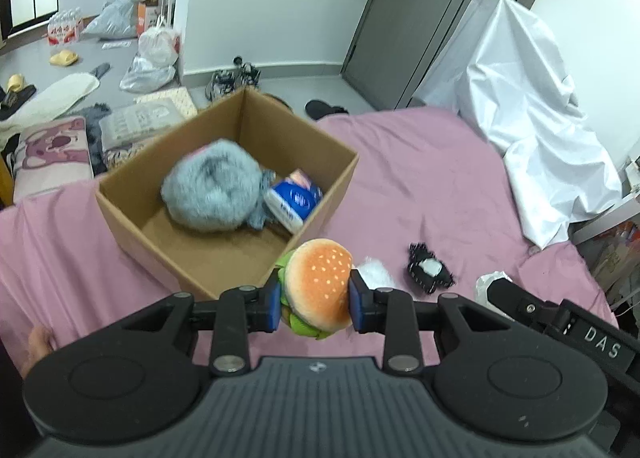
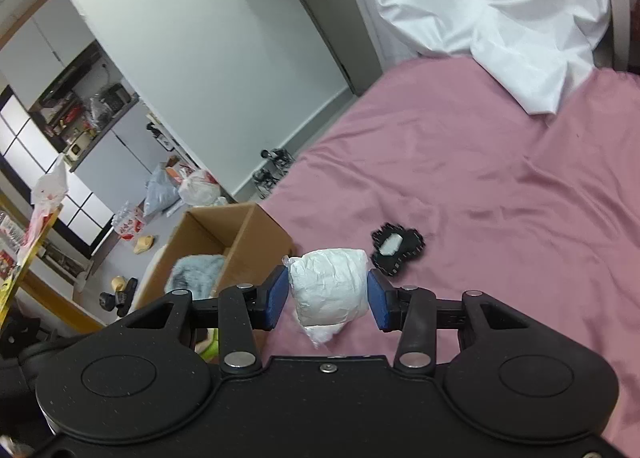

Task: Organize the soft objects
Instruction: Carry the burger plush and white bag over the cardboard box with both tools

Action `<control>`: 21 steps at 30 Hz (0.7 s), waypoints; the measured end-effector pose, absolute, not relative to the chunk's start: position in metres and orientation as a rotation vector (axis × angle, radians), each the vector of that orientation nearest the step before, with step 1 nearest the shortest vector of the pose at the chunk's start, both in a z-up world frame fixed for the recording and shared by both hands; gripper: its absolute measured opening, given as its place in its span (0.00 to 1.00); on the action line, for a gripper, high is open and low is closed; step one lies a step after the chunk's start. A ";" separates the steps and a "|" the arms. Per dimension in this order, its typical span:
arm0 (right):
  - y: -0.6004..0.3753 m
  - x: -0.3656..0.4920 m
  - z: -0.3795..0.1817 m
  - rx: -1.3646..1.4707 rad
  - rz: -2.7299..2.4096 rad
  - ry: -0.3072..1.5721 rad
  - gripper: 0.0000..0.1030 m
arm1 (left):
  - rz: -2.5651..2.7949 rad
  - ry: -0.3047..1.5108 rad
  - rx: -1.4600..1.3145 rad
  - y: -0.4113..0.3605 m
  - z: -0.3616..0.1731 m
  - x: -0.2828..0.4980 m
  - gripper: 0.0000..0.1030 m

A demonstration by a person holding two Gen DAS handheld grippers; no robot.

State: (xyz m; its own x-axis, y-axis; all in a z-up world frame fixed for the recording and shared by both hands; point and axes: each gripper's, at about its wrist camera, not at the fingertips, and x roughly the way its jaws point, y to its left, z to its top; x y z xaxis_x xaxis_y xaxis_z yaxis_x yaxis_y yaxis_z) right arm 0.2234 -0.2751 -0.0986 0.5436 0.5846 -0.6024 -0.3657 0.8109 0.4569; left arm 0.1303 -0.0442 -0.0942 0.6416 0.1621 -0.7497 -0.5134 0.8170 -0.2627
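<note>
Gripping round plush burger (image 1: 318,290), left gripper (image 1: 316,300); right gripper (image 2: 329,294) fingers squeezing crinkly white bundle (image 2: 330,288).

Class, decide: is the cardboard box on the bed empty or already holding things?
Holding things. The cardboard box is open-topped, with a grey fluffy item and a blue-and-white packet inside.

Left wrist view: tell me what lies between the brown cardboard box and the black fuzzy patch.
Only bare pink bedsheet separates the cardboard box from the black patch, seen in the left wrist view.

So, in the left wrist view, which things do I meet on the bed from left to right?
cardboard box → plush burger in the left gripper → black patch → white sheet
</note>
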 end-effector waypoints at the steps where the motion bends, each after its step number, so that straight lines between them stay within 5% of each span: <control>1: -0.274 0.223 -0.096 0.290 0.580 0.812 0.41 | 0.401 0.779 -0.484 -0.042 -0.091 0.130 0.30; 21: -0.240 0.218 -0.080 0.262 0.647 0.733 0.41 | 0.455 0.719 -0.508 0.020 -0.073 0.131 0.30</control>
State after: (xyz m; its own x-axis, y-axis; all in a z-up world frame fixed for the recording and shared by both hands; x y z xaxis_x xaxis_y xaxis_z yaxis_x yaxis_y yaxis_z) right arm 0.2175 -0.2404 -0.0800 0.5616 0.6300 -0.5363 -0.4535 0.7766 0.4374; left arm 0.1309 0.0197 -0.0726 0.6665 0.2161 -0.7135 -0.5524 0.7858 -0.2781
